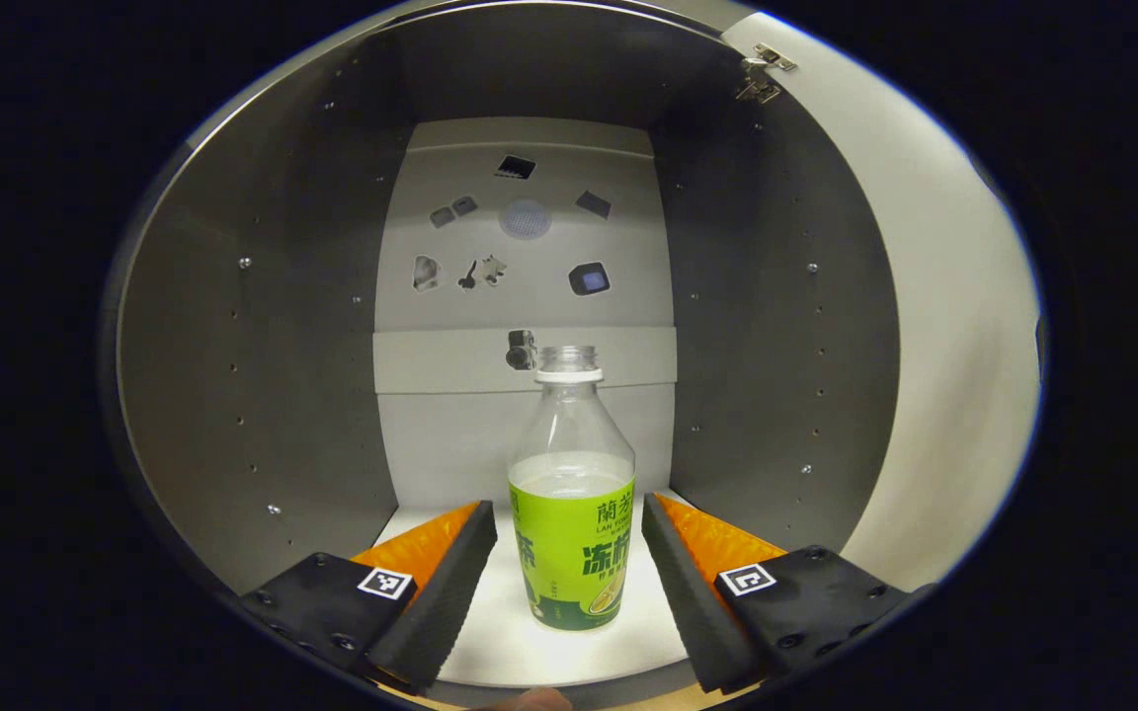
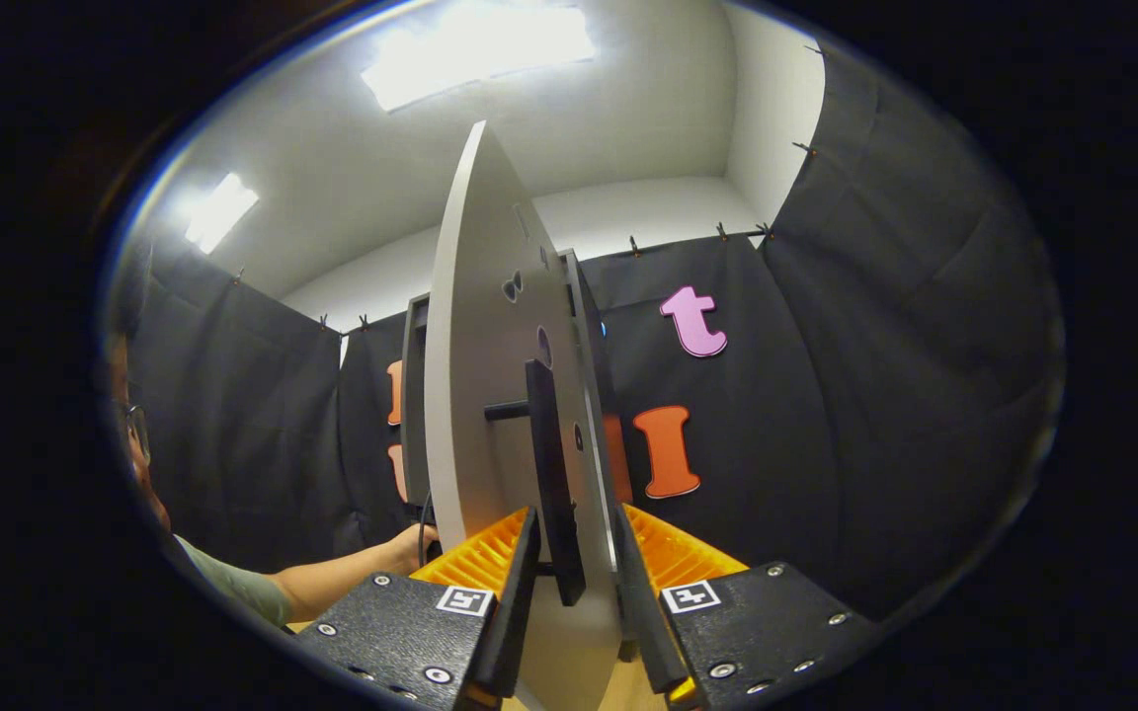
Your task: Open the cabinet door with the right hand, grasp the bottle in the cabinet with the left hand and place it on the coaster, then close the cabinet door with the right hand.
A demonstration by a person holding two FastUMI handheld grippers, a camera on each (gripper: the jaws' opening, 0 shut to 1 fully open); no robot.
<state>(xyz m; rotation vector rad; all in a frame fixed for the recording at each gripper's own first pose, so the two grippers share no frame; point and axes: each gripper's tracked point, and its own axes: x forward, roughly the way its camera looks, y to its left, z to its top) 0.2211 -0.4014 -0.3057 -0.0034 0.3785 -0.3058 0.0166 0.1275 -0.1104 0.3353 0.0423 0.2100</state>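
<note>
In the left gripper view, the left gripper (image 1: pixel 569 553) reaches into an open grey cabinet (image 1: pixel 263 375), its two fingers spread wide on either side of a clear plastic bottle (image 1: pixel 572 494) without touching it. The bottle stands upright on the white cabinet floor (image 1: pixel 510 642), capless, with a green label and pale liquid partly filling it. The open cabinet door (image 1: pixel 934 326) curves away at the right.

In the right gripper view, the right gripper (image 2: pixel 574 573) is narrowed around the door's edge (image 2: pixel 475 395) and black bar handle (image 2: pixel 549 464); whether both fingers press on it cannot be told. A person's forearm (image 2: pixel 352 578) extends at lower left.
</note>
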